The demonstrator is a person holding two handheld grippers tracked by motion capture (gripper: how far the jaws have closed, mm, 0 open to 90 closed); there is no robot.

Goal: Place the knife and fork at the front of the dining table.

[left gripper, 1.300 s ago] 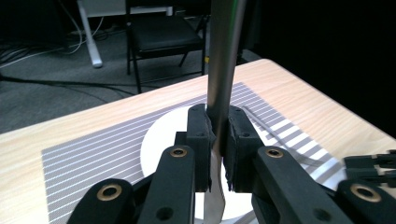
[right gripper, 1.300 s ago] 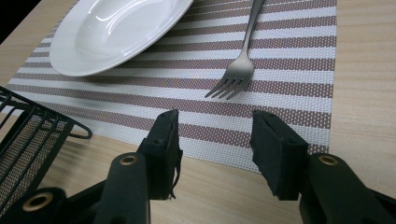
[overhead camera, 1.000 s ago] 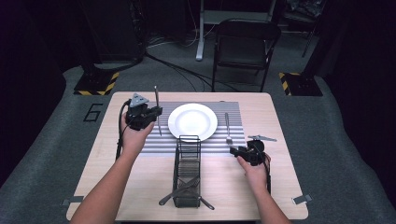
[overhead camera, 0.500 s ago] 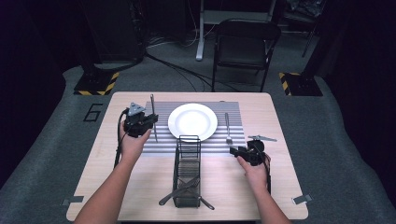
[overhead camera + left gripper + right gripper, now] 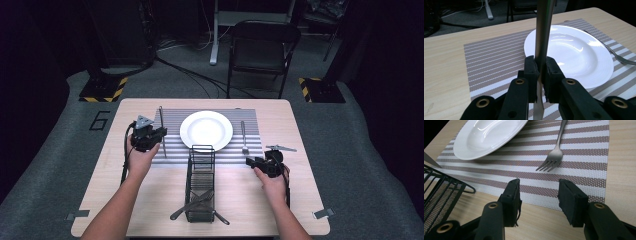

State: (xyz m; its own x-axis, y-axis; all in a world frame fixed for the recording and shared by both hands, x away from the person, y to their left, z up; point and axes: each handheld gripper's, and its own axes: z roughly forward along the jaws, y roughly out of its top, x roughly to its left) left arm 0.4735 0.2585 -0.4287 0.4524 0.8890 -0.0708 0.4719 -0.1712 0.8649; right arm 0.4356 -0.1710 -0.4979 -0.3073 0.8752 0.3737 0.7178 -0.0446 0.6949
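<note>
My left gripper (image 5: 149, 136) (image 5: 541, 67) is shut on a metal table knife (image 5: 161, 131) (image 5: 544, 32), holding it over the left part of the striped placemat (image 5: 172, 122) (image 5: 494, 57). In the left gripper view the knife runs up between the pads. A white plate (image 5: 206, 130) (image 5: 571, 55) (image 5: 486, 137) sits mid-mat, just right of the knife. A fork (image 5: 244, 137) (image 5: 555, 155) lies on the mat to the plate's right. My right gripper (image 5: 252, 161) (image 5: 539, 192) rests low at the mat's near right corner, open, with nothing between its pads.
A black wire basket (image 5: 201, 180) (image 5: 439, 195) stands in front of the plate, with cutlery (image 5: 192, 205) lying in its near end. A folding chair (image 5: 262, 50) stands beyond the table's far edge. Bare wood lies to the left and right of the mat.
My left hand has come down and a little toward the person, bringing the knife lower over the mat's left side. The right hand has kept still.
</note>
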